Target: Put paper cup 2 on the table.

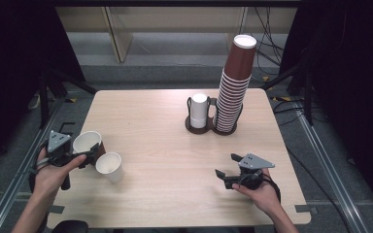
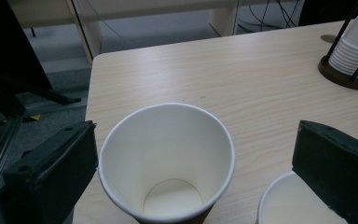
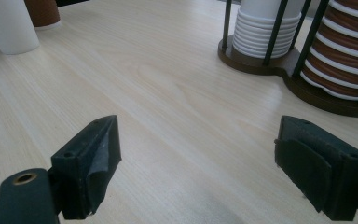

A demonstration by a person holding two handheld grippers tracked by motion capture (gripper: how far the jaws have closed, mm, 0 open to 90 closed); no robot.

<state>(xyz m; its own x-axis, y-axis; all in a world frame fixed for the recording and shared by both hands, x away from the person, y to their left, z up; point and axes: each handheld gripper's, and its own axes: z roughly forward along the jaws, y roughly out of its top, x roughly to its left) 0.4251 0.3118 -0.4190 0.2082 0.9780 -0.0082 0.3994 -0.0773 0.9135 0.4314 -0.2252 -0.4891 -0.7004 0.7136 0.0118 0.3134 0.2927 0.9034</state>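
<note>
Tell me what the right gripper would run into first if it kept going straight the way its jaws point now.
Probably nothing nearby: the right gripper faces bare light wooden table. Farther on, roughly in line, stands the white paper cup; depth is unclear.

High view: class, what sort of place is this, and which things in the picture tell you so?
Probably a lab or test bench, not a café. A bare wooden table stands between black frame rails, loose cables trail on the floor behind, and a hand-held gripper hovers near the stacked paper cups.
</note>
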